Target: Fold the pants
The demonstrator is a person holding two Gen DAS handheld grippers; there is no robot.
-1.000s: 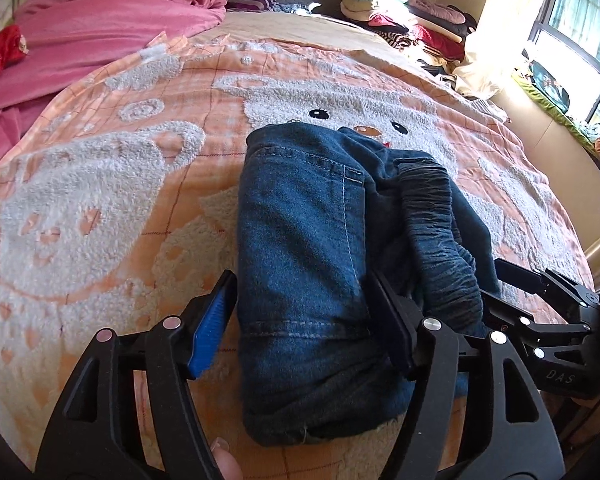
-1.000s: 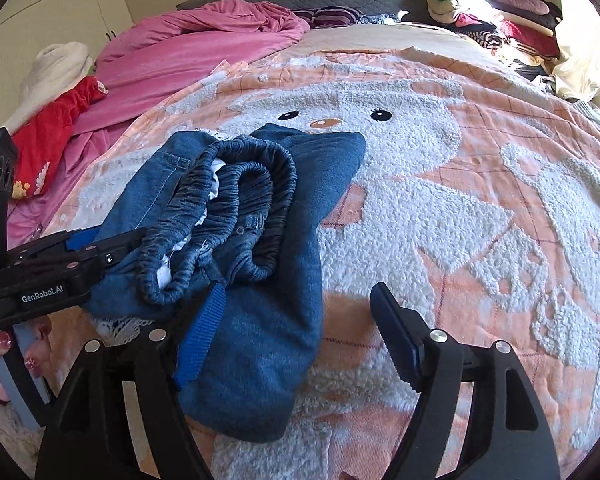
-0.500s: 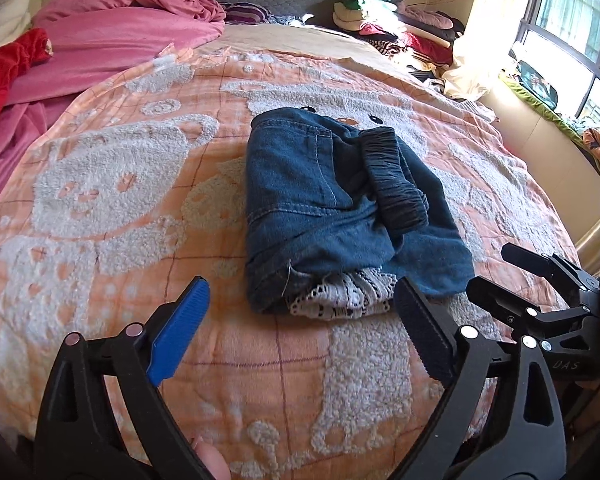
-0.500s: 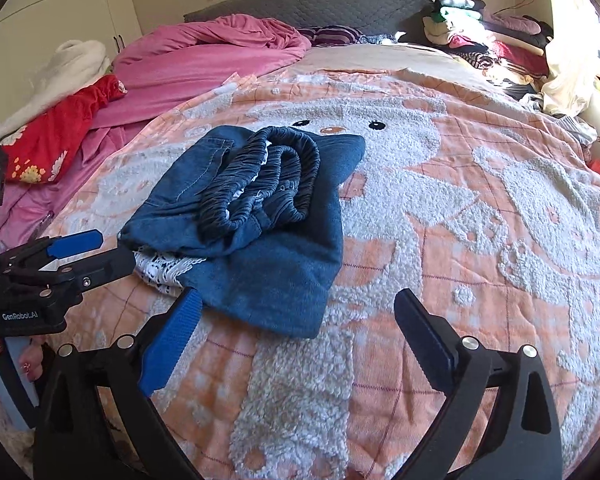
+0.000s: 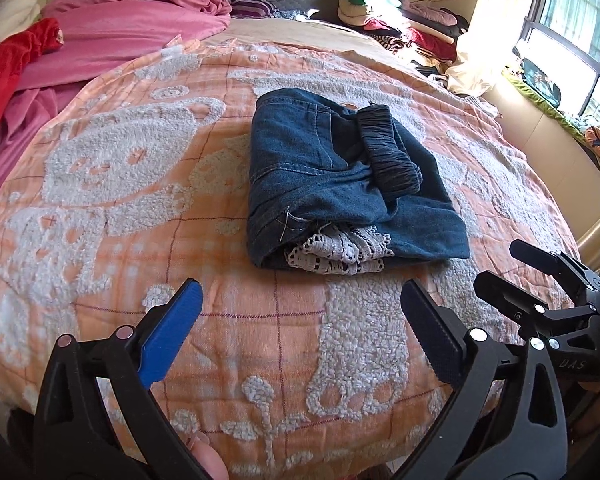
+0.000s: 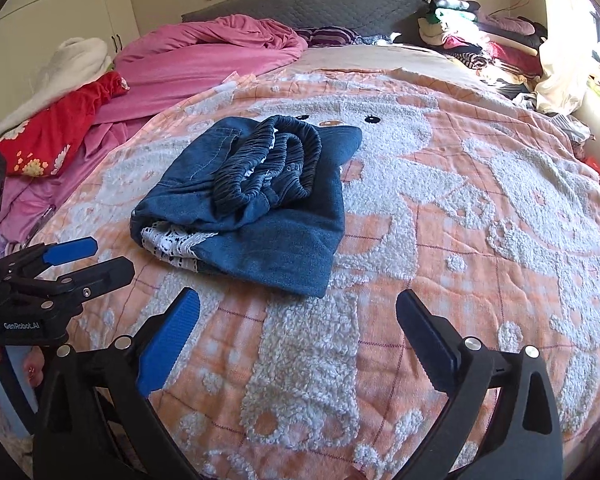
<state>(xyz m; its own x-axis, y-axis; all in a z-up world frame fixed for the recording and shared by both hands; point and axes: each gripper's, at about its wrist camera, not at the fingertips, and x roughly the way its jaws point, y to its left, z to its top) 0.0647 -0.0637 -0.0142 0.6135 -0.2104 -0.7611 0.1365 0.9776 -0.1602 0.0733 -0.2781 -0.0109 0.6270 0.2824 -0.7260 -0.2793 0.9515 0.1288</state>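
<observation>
Hovering both tools open over the bed, with the pants folded ahead of me.

From my left tool [image 5: 300, 328] I see its jaws spread wide with nothing between them, only the orange blanket [image 5: 100, 184] below; my right tool [image 6: 298, 330] is just as wide and just as empty. The pants [image 5: 340, 188] lie as a folded denim bundle near the middle of the blanket, apart from both tools (neither pad touches the cloth). A gathered waistband [image 6: 268, 168] sits on top of the bundle, and a strip of white lace [image 5: 336, 250] pokes out from its near edge. In the right view my left tool shows at the left edge, beside the pants, with painted fingernails under it. A pink duvet [image 6: 208, 56] is heaped by the headboard.
</observation>
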